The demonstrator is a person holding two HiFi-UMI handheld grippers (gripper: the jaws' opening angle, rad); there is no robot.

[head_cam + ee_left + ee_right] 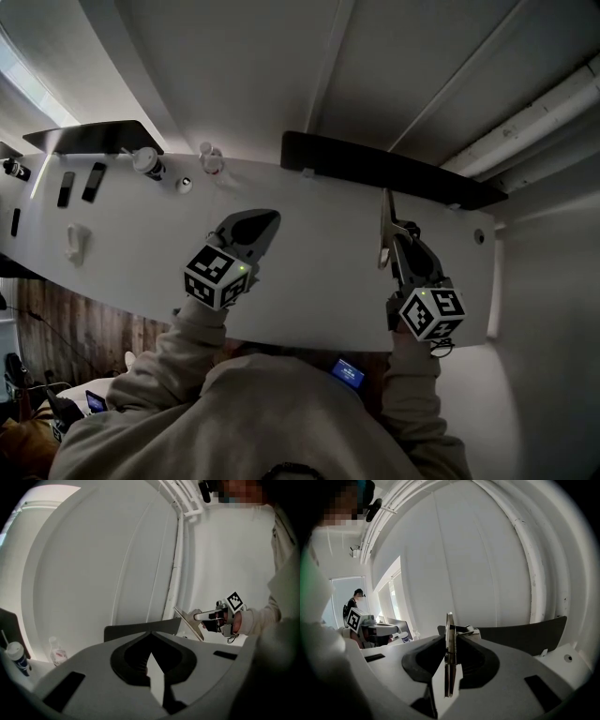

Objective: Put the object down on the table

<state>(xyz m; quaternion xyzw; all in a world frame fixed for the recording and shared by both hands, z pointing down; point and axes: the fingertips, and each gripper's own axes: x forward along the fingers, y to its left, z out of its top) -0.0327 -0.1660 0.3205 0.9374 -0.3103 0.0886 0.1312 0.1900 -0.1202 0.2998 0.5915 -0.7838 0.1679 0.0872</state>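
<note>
My right gripper is shut on a thin flat board with a metal spring clip and holds it on edge above the right part of the white table. In the right gripper view the board stands edge-on between the jaws of the right gripper. The left gripper view shows the board tilted, off the table, in the right gripper. My left gripper hovers over the table's middle, shut, with nothing between its jaws.
A white-capped bottle and a clear bottle stand at the table's far edge. Two black flat items and a white object lie at the left. A long dark panel runs behind the table. A hole marks the right end.
</note>
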